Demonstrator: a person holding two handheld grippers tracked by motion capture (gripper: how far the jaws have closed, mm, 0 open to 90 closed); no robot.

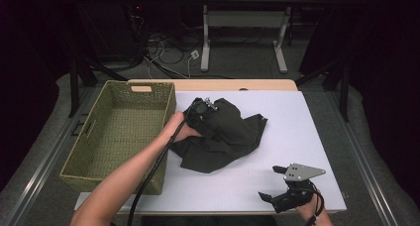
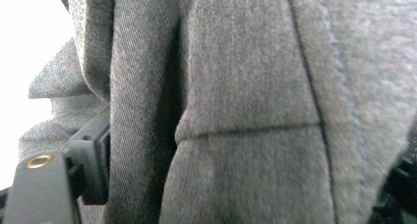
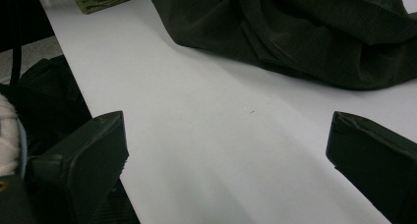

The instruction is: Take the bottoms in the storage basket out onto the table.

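White table (image 1: 297, 132), basket (image 1: 119, 132) left. My left gripper (image 1: 200, 109) in dark cloth (image 1: 223, 132), grip unclear; soft, limp, grab thick fold. Right gripper (image 1: 280, 184) released.

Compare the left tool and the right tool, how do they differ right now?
The left tool sits on the dark garment beside the basket, fabric between its jaws; the right tool rests at the table's near edge, jaws wide and empty. Both are black and hand-held.
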